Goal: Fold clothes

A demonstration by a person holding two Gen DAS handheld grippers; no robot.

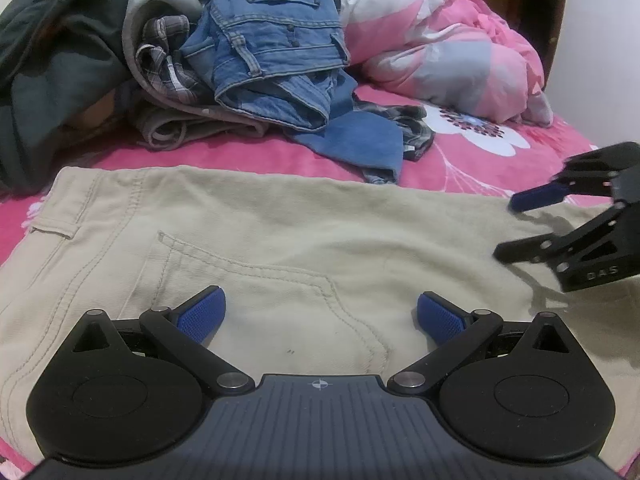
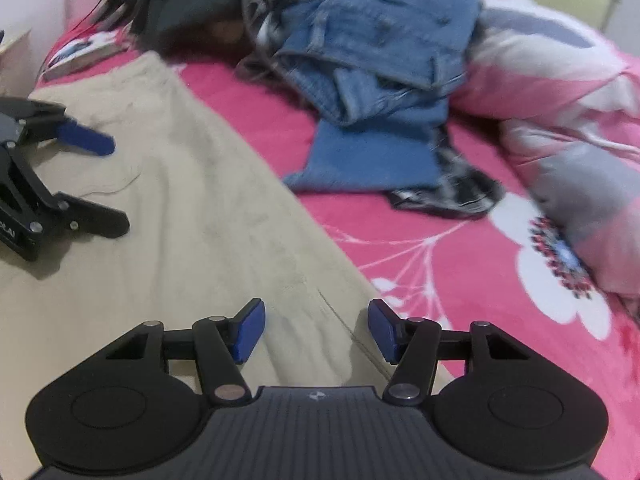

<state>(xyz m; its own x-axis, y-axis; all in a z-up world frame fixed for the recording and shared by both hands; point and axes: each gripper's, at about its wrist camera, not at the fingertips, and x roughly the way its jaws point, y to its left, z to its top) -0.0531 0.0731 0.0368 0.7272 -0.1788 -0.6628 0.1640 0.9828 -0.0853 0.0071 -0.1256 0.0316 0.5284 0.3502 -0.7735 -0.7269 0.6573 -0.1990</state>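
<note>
Beige trousers (image 1: 280,240) lie flat across the pink bed, back pocket up; they also fill the left half of the right wrist view (image 2: 180,208). My left gripper (image 1: 320,316) hovers open over the pocket with nothing between its blue pads. My right gripper (image 2: 316,328) is open over the trousers' far edge, holding nothing. Each gripper shows in the other's view: the right gripper (image 1: 508,226) at the right edge, the left gripper (image 2: 118,184) at the left edge, both with jaws apart.
A heap of clothes sits behind the trousers: blue jeans (image 1: 276,52), a dark green garment (image 1: 60,48), a plaid shirt (image 1: 168,60). A pink and grey duvet (image 1: 452,44) is bunched at the back right. Pink floral sheet (image 2: 420,248) lies bare to the right.
</note>
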